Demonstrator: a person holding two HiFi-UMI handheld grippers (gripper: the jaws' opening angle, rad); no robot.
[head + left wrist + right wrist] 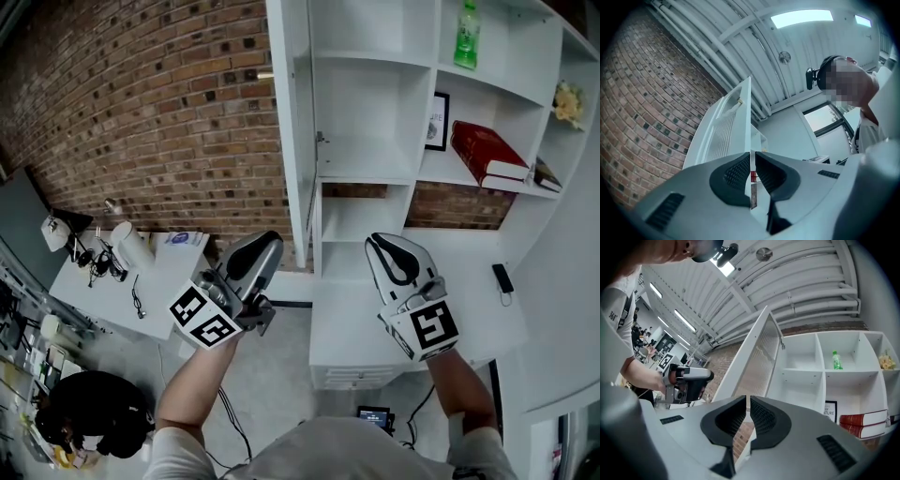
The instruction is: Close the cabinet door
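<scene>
The white cabinet door [291, 141] stands open, seen edge-on at the left of the white shelf unit [375, 94]. My left gripper [265, 237] is held up just left of and below the door's lower edge, jaws together with only a thin slit and nothing between them. My right gripper [380, 240] is level with it, to the right of the door in front of the lower shelf opening, also shut and empty. In the left gripper view the door [726, 126] rises straight ahead of the jaws [752, 157]. The right gripper view shows the door's slatted inner face [757, 357] beyond the jaws [747, 401].
The shelves hold a green bottle [467, 33], a framed picture [437, 120] and red books [487, 150]. A small black object [503, 278] lies on the white counter. A brick wall [141, 112] stands left of the cabinet, with a cluttered white desk [122, 272] below it.
</scene>
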